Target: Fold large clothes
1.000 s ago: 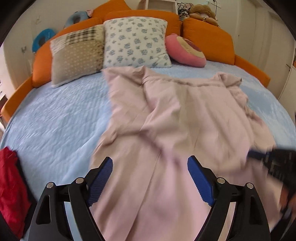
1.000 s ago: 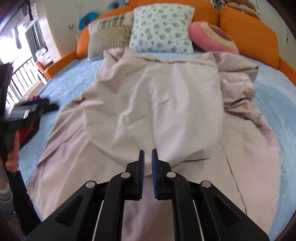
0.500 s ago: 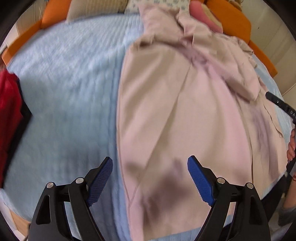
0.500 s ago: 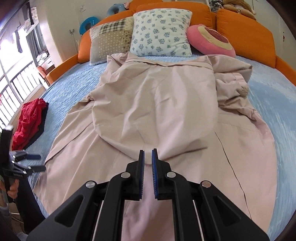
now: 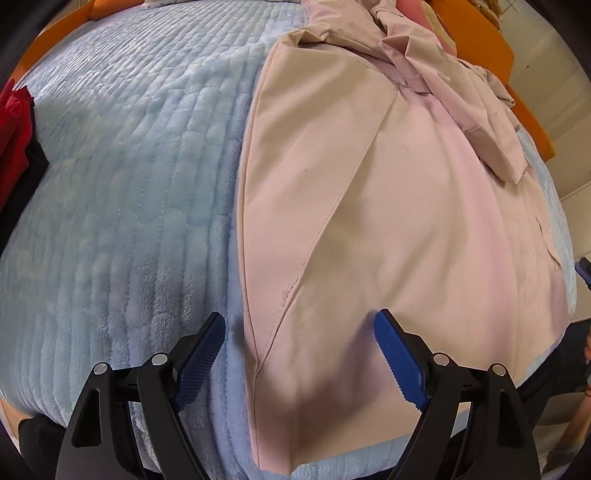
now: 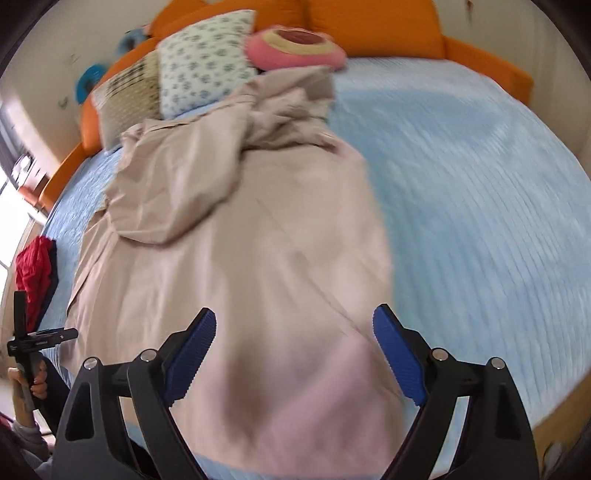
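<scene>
A large pale pink-beige garment (image 5: 388,206) lies spread lengthwise on the light blue bedspread (image 5: 122,192), its top part bunched toward the pillows. My left gripper (image 5: 299,354) is open, low over the garment's near left corner, with the hem edge between its blue pads. In the right wrist view the same garment (image 6: 236,251) runs from the pillows to the bed's front edge. My right gripper (image 6: 293,354) is open above the garment's near end, empty.
Red clothing (image 6: 33,273) lies at the bed's left edge. A floral pillow (image 6: 207,55), a beige pillow (image 6: 129,92) and a pink round cushion (image 6: 295,48) lean on the orange headboard (image 6: 369,26). The left gripper and hand (image 6: 33,347) show at lower left.
My left gripper dropped toward the garment's near left corner. My right gripper went from shut to open and swung right, toward the garment's near end.
</scene>
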The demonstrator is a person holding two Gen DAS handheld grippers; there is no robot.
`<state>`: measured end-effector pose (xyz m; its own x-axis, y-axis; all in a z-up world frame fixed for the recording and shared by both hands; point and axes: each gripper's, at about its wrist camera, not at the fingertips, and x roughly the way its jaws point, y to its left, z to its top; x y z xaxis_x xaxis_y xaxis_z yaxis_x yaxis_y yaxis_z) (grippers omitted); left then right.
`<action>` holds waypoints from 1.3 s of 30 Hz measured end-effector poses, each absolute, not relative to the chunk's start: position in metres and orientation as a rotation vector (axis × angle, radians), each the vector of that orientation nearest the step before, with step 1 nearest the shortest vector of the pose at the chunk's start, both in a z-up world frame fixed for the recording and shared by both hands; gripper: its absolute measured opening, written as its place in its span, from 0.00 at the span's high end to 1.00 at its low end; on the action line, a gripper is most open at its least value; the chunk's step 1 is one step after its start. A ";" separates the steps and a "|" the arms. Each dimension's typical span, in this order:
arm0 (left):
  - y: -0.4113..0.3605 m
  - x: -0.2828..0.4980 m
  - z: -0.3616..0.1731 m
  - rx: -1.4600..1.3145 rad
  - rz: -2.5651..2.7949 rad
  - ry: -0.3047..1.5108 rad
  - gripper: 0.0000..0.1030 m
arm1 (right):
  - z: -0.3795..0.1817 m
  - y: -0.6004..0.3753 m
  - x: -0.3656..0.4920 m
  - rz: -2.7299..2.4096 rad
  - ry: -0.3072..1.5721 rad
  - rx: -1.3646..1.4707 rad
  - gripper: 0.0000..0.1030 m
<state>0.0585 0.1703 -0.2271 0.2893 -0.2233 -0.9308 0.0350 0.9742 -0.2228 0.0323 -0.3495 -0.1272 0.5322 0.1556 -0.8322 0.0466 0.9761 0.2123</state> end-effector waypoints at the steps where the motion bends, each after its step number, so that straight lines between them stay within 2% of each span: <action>1: 0.170 0.060 -0.229 -0.167 -0.178 1.272 0.18 | -0.129 -0.359 0.029 0.061 1.021 0.231 0.16; 8: 0.179 0.065 -0.243 -0.257 -0.265 1.313 0.17 | -0.170 -0.394 0.021 0.061 1.169 0.336 0.17; 15: 0.164 0.060 -0.240 -0.195 -0.270 1.307 0.16 | -0.190 -0.370 0.019 0.196 1.229 0.375 0.16; 18: 0.166 0.058 -0.236 -0.223 -0.281 1.300 0.17 | -0.186 -0.362 0.019 0.237 1.224 0.379 0.27; 20: 0.170 0.057 -0.231 -0.249 -0.304 1.292 0.17 | -0.184 -0.359 0.020 0.253 1.225 0.384 0.40; 22: 0.169 0.056 -0.226 -0.242 -0.323 1.288 0.17 | -0.185 -0.357 0.022 0.269 1.239 0.390 0.46; 29: 0.142 0.051 -0.229 -0.099 -0.305 1.323 0.17 | -0.195 -0.353 0.021 0.269 1.274 0.341 0.47; 31: 0.137 0.048 -0.229 -0.076 -0.299 1.319 0.18 | -0.195 -0.351 0.019 0.261 1.273 0.328 0.50; 33: 0.135 0.047 -0.229 -0.059 -0.291 1.316 0.20 | -0.195 -0.350 0.018 0.247 1.272 0.308 0.55; 36: 0.128 0.046 -0.228 -0.057 -0.270 1.312 0.30 | -0.196 -0.350 0.019 0.235 1.267 0.314 0.63; 38: 0.133 0.046 -0.225 -0.069 -0.256 1.315 0.44 | -0.196 -0.352 0.020 0.239 1.264 0.340 0.76; 39: 0.136 0.046 -0.223 -0.078 -0.244 1.321 0.47 | -0.196 -0.354 0.021 0.248 1.265 0.359 0.77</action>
